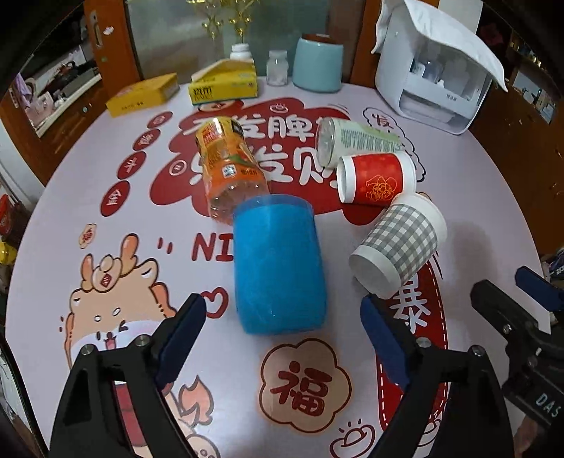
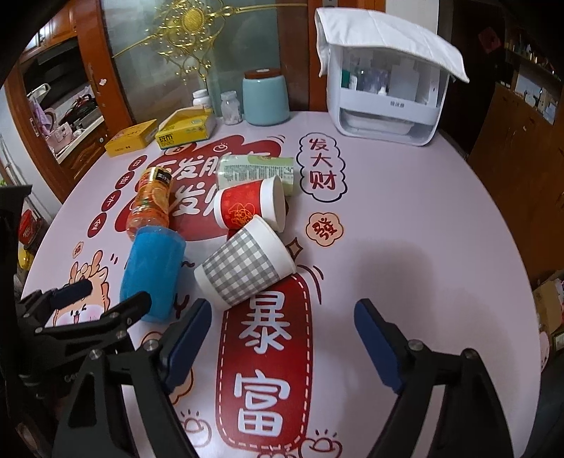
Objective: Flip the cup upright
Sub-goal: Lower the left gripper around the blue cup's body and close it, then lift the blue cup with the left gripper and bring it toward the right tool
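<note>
This is a home, most likely a dining room. The round surface [image 2: 405,218] carries a festive printed cover with red Chinese good-luck characters and a cartoon deer. At its far edge stand a light blue canister [image 2: 265,100], small pill bottles [image 2: 231,107], yellow boxes [image 2: 131,137] and a white organizer [image 2: 386,102] covered by a cloth. Behind are wooden cabinets [image 2: 91,88] and a glass panel with gold ornament [image 2: 192,21].

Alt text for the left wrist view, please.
The open left tongs face a blue cup lying on its side on a printed table. Beyond lie an orange bottle, a can, a red cup and a checked cup, all tipped over.
</note>
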`<action>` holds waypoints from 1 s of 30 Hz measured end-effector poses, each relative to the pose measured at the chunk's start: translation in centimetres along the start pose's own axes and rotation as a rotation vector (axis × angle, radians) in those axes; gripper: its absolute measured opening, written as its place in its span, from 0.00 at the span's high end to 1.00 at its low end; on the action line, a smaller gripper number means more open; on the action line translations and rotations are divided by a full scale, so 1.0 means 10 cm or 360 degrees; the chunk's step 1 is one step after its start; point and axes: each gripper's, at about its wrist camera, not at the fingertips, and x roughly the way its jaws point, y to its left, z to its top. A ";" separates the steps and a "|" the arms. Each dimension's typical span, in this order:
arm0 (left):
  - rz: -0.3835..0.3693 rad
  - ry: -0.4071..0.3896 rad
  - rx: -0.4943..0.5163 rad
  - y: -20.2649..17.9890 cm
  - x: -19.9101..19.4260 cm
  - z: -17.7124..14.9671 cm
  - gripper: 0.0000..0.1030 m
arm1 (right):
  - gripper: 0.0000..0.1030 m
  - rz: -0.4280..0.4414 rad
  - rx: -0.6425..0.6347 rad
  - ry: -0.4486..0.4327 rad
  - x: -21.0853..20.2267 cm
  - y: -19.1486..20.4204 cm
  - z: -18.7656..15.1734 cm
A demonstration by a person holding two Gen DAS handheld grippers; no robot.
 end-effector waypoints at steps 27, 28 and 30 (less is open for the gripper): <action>-0.0037 0.0217 -0.0104 0.09 0.60 0.18 0.32 | 0.24 0.0042 0.0034 0.0111 0.41 -0.04 -0.01; -0.0040 0.0224 -0.0107 0.10 0.60 0.19 0.32 | 0.24 0.0042 0.0032 0.0110 0.41 -0.04 -0.01; -0.0053 0.0237 -0.0110 0.13 0.60 0.18 0.32 | 0.24 0.0041 0.0030 0.0111 0.41 -0.04 -0.01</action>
